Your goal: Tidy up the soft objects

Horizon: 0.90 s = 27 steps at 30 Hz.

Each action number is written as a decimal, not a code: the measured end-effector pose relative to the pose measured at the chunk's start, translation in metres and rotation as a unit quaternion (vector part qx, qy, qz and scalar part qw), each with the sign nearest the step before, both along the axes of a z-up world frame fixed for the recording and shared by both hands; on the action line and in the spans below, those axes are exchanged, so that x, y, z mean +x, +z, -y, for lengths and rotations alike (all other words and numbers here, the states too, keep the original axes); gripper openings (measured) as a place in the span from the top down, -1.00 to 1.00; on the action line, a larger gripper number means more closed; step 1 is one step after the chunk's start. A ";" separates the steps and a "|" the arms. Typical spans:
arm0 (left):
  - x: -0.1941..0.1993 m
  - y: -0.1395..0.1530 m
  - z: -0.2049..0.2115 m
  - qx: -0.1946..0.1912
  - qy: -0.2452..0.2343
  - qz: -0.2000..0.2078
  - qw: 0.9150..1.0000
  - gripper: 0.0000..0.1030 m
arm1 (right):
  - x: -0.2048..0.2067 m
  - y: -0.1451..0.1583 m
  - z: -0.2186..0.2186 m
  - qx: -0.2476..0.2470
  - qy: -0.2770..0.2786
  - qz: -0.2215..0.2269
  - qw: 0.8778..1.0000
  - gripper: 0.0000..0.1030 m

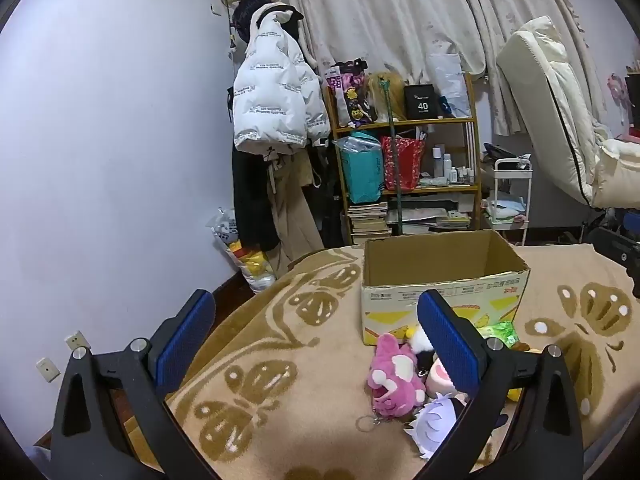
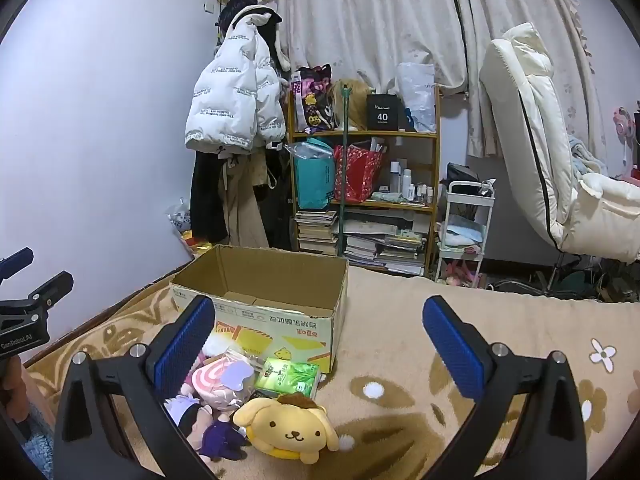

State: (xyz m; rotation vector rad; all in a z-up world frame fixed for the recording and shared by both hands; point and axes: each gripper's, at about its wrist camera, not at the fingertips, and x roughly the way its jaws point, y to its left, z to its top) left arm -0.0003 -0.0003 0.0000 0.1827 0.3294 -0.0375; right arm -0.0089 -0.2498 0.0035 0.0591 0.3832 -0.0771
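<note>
The cardboard box (image 2: 264, 300) stands open on the blanket (image 2: 400, 320); the plush toys (image 2: 248, 400) lie heaped just before it. Both the left gripper (image 1: 316, 332) and right gripper (image 2: 318, 336) hover spread wide, holding nothing, short of the heap.

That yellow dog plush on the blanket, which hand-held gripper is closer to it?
Right. The yellow dog plush lies just ahead of the open right hand-held gripper, between its fingers. The left hand-held gripper, also open, sits farther left, facing the pink plush.
</note>
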 end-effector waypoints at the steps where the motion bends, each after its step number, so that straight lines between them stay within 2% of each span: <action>1: 0.001 0.000 -0.001 -0.008 0.002 -0.005 1.000 -0.95 | 0.000 0.000 0.000 -0.002 0.002 -0.006 1.000 -1.00; 15: -0.008 0.001 0.004 -0.001 0.004 -0.003 1.000 -0.95 | -0.001 0.003 0.000 -0.003 0.000 0.004 1.000 -1.00; 18: 0.003 -0.005 0.001 0.002 0.003 -0.005 1.000 -0.95 | -0.001 0.004 0.002 -0.004 0.002 0.005 1.000 -1.00; 27: 0.004 -0.005 0.001 0.003 0.003 -0.006 1.000 -0.95 | -0.001 0.004 0.001 -0.004 0.001 0.006 1.000 -1.00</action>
